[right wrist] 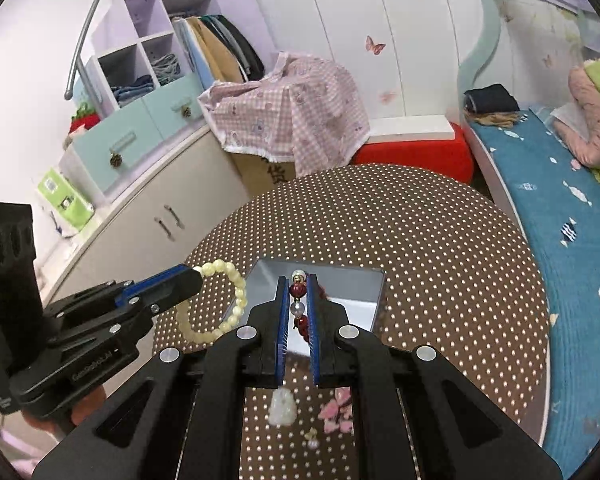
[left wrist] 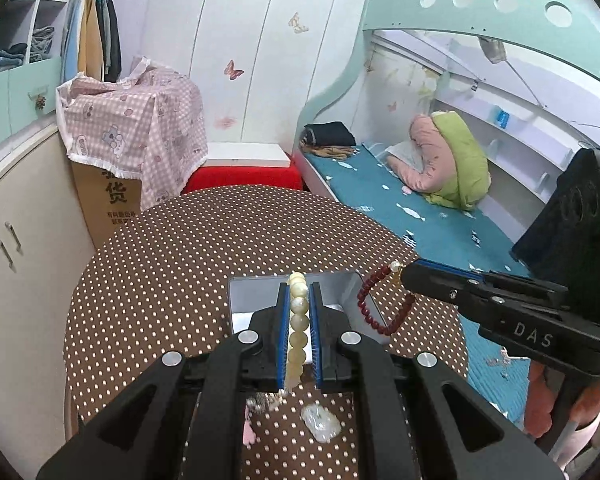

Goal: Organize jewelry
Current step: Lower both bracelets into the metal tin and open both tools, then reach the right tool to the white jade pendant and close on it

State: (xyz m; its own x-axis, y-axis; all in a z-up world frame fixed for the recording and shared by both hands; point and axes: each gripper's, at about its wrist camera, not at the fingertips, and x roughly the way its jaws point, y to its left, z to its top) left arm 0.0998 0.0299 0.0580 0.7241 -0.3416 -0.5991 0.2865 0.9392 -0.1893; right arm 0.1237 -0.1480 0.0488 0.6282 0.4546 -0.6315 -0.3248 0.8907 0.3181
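Both grippers are clamped on bracelets: left gripper [left wrist: 299, 308] pinches the cream bracelet [right wrist: 220, 304], right gripper [right wrist: 298, 304] the red bracelet [left wrist: 380, 300], both hanging over the tin [right wrist: 340, 280]. I'd lower each fully inside before letting go, one by one, so they don't tangle.

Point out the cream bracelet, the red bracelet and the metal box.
cream bracelet [right wrist: 236, 300], right wrist view, bead on its right side.
red bracelet [left wrist: 366, 304], left wrist view, left strand.
metal box [right wrist: 340, 280], right wrist view, inner wall.

Far tabletop [right wrist: 420, 240] bare – tin box [right wrist: 364, 292] blocks centre.
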